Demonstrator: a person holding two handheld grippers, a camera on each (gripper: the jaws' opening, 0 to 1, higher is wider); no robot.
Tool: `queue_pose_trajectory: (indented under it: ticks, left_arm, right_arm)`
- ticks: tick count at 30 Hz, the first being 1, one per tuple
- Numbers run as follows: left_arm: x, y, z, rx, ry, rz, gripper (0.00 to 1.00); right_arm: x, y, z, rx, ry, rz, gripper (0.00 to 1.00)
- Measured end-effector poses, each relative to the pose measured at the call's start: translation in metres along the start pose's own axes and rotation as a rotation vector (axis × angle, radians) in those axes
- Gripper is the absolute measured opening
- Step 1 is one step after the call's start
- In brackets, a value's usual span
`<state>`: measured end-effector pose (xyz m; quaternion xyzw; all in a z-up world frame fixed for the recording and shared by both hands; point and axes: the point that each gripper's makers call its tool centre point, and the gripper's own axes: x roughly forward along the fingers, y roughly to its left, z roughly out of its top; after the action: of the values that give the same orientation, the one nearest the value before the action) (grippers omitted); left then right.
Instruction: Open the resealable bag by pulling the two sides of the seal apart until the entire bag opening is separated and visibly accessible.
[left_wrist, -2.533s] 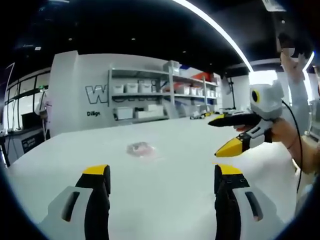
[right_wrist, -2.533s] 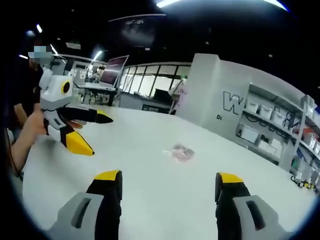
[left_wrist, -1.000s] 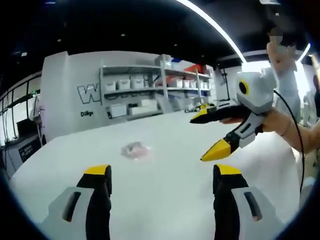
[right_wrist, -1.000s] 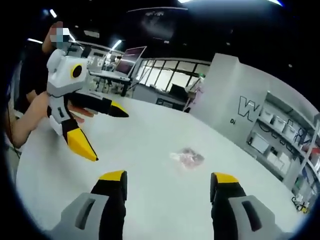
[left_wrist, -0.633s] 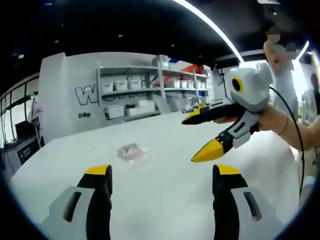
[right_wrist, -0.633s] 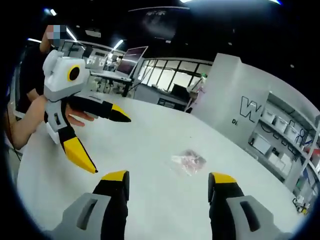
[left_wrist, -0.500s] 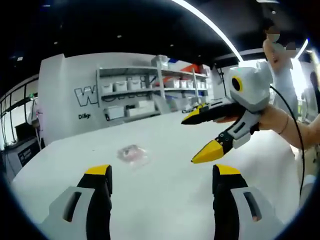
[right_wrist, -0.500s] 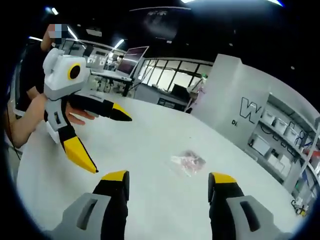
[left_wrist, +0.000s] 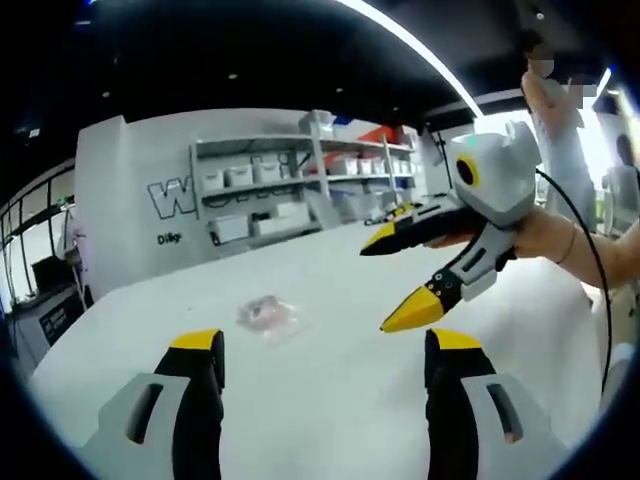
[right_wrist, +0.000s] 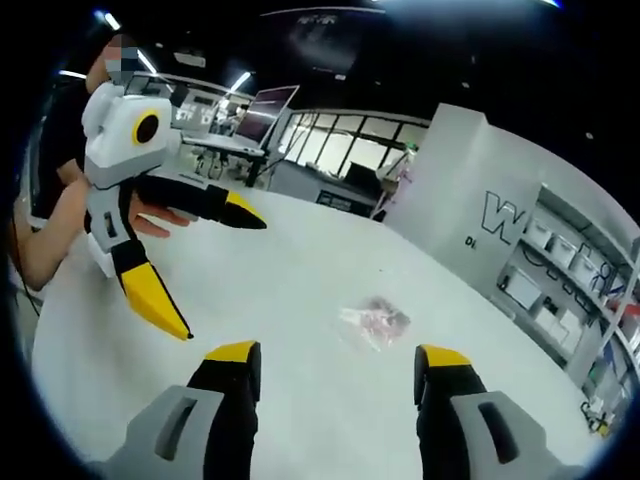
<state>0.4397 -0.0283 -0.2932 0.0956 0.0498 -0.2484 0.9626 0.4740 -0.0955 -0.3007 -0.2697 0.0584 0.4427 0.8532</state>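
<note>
A small clear resealable bag (left_wrist: 268, 314) with pinkish contents lies flat on the white table (left_wrist: 330, 400); in the right gripper view the bag (right_wrist: 375, 321) sits ahead of the jaws. My left gripper (left_wrist: 316, 352) hangs above the table, open and empty, well short of the bag. My right gripper (right_wrist: 334, 362) is open and empty too, a little short of the bag. In the left gripper view the right gripper (left_wrist: 395, 280) comes in from the right, held by a hand, jaws spread. The left gripper (right_wrist: 215, 270) shows at the left of the right gripper view, also spread.
A grey wall with large letters (left_wrist: 175, 195) and shelves of white bins (left_wrist: 300, 185) stand behind the table. Desks and monitors (right_wrist: 250, 120) lie beyond the table's far edge. A person's forearm (left_wrist: 580, 245) holds the right gripper.
Both views have shifted slightly. The other gripper looms a little larger and nearer in each view; the bag lies where it was on the table.
</note>
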Motion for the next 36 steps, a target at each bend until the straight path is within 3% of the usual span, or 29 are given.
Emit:
queue_pose_trajectory:
  ticks: [9,23,29,36]
  left_arm:
    - [0.004,-0.001,-0.001,0.002,0.008,-0.003,0.81]
    - [0.009,-0.001,-0.008,0.033,0.026,0.008,0.81]
    - [0.014,0.021,-0.005,0.030,0.026,0.008,0.81]
    - [0.010,0.015,-0.005,0.029,0.025,0.011,0.81]
  right_arm:
    - [0.006,-0.004,-0.001,-0.033,0.009,-0.011,0.64]
    - [0.015,-0.008,-0.005,-0.042,0.011,0.006,0.51]
    - [0.019,-0.007,-0.008,-0.046,0.020,0.016,0.50]
    - [0.023,-0.007,-0.004,-0.068,0.018,0.018,0.48]
